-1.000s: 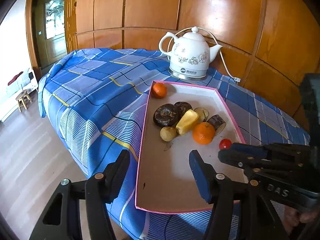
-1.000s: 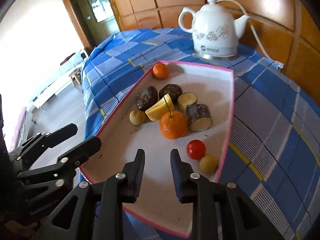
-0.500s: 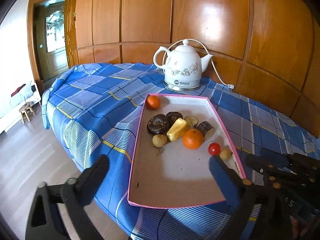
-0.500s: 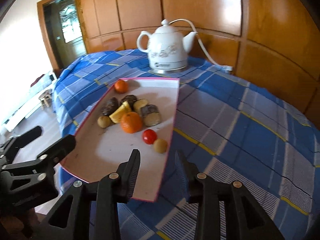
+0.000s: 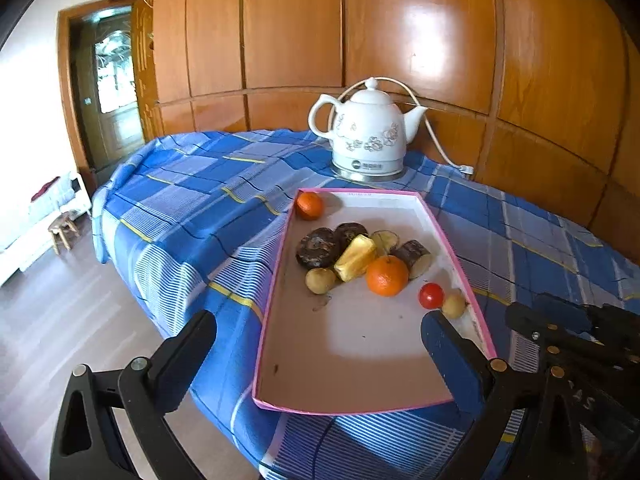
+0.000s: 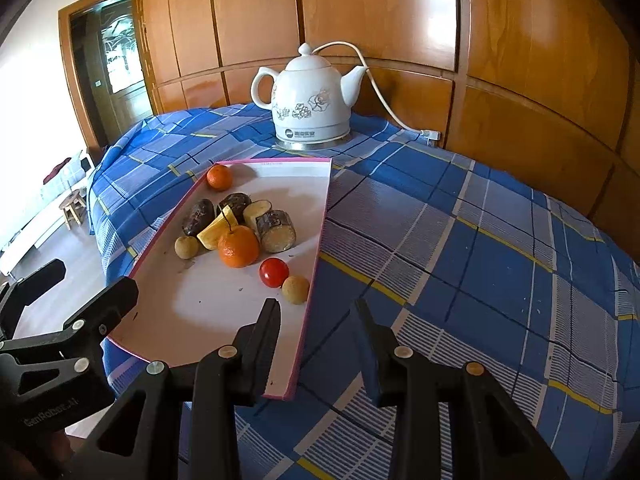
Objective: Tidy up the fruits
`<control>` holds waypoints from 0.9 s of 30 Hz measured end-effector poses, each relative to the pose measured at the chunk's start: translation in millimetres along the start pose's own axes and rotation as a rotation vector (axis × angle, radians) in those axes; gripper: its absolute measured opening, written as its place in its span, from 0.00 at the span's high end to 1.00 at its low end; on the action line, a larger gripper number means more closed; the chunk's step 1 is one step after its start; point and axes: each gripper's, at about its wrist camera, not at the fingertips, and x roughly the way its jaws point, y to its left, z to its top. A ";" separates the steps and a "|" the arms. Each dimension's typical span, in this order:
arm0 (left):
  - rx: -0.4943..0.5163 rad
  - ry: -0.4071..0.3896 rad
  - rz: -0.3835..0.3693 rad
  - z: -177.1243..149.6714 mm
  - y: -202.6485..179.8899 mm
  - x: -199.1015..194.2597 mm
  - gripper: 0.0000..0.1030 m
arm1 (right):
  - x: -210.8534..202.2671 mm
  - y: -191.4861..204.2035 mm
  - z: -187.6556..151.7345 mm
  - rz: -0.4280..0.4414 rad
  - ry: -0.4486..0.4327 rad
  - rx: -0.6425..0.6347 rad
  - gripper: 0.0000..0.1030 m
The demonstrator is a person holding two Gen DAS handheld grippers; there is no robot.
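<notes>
A pink-rimmed white tray (image 5: 360, 356) (image 6: 192, 304) lies on the blue checked tablecloth. It holds a large orange (image 5: 387, 276) (image 6: 238, 246), a small orange (image 5: 309, 205) in the far corner, dark passion fruits (image 5: 318, 248), a yellow piece (image 5: 355, 258), cut brown chunks (image 6: 276, 231), a cherry tomato (image 5: 431, 295) (image 6: 273, 272) and two longans (image 5: 453, 306) (image 5: 320, 280). My left gripper (image 5: 320, 348) stands wide open, its fingers spanning the tray's near end, with no fruit between them. My right gripper (image 6: 316, 316) is slightly open and empty over the tray's right rim, just short of the longan (image 6: 295, 289).
A white flowered kettle (image 5: 368, 136) (image 6: 312, 104) with a cord stands behind the tray against the wood-panelled wall. The table edge drops to the floor at left, where a small stool (image 5: 62, 230) stands. Bare tablecloth (image 6: 480, 280) spreads right of the tray.
The left jaws have spread from half open to wide. Both grippers have drawn back from the fruit. The right one has swung to the tray's right rim, its jaws parting a little.
</notes>
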 end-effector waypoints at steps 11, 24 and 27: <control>-0.024 -0.051 0.009 1.7 0.5 -7.3 0.00 | -2.7 1.4 0.5 0.000 -0.013 -0.004 0.64; -0.045 -0.053 0.006 1.8 3.9 -7.0 0.00 | -3.8 6.8 0.8 0.005 -0.017 -0.026 0.64; -0.045 -0.049 0.007 1.8 4.0 -6.8 0.00 | -4.2 8.0 1.0 0.006 -0.017 -0.028 0.64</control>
